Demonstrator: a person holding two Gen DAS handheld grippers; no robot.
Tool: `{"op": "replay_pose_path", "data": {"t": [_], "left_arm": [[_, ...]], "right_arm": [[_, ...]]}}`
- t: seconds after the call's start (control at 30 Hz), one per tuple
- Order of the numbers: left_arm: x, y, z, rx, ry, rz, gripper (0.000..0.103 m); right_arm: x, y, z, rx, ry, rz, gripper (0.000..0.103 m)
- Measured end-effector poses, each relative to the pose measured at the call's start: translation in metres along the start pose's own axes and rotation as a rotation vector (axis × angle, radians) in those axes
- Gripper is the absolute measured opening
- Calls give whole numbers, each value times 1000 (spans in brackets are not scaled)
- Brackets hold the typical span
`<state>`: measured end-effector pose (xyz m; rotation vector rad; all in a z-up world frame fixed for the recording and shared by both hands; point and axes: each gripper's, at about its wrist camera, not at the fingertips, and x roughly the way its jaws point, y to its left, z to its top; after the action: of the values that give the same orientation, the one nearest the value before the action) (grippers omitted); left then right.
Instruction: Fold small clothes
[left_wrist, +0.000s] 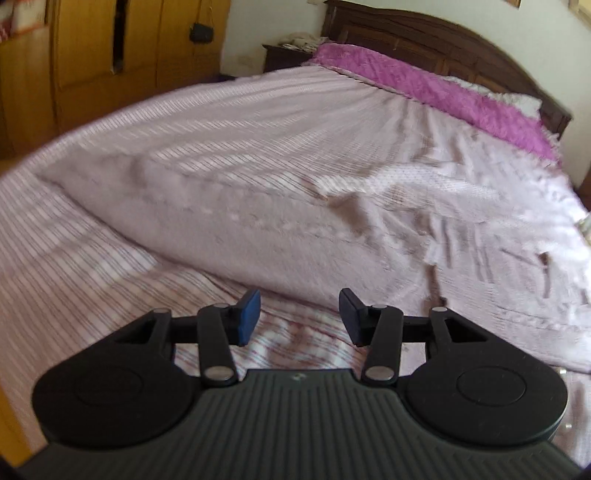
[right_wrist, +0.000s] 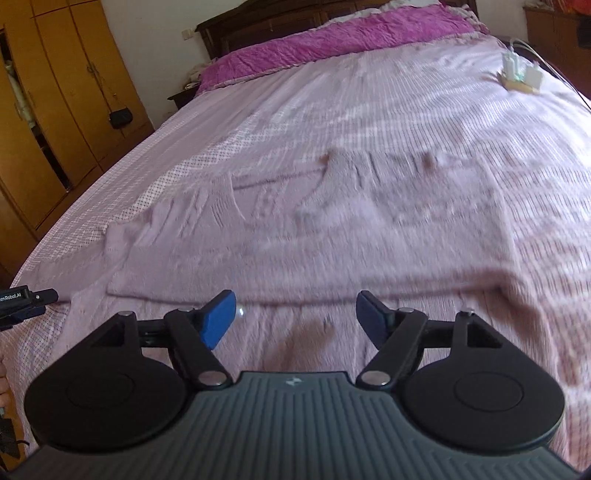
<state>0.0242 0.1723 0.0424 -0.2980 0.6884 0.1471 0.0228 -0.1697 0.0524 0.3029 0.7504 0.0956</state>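
On the striped pink bedspread (left_wrist: 110, 229) lies a pale lilac knitted garment (right_wrist: 332, 236), apparently half folded; left gripper (left_wrist: 299, 317) and right gripper (right_wrist: 295, 319) both hover open, empty.

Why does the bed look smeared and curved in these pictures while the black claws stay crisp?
Left wrist view: motion blur smears the pale pink knitted garment; the fisheye lens bows the striped pink bedspread. Right wrist view: the same blur, and sunlight stripes cross the bedspread.
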Motion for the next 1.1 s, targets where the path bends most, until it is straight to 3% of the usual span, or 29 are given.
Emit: {"op": "replay_pose_path", "data": {"t": [0.2, 0.53, 0.7, 0.9, 1.1], "left_arm": [[10, -13, -15, 4, 24, -108, 49], [27, -10, -8, -43, -76, -126, 55], [43, 1, -2, -105, -29, -81, 54], [42, 4, -3, -84, -64, -83, 55], [57, 23, 17, -157, -105, -40, 55]], "right_arm": [[5, -6, -13, 26, 15, -12, 78], [7, -3, -20, -3, 5, -25, 79], [7, -4, -20, 2, 5, -23, 79], [9, -5, -22, -4, 6, -27, 79], [10, -5, -23, -7, 1, -27, 80]]}}
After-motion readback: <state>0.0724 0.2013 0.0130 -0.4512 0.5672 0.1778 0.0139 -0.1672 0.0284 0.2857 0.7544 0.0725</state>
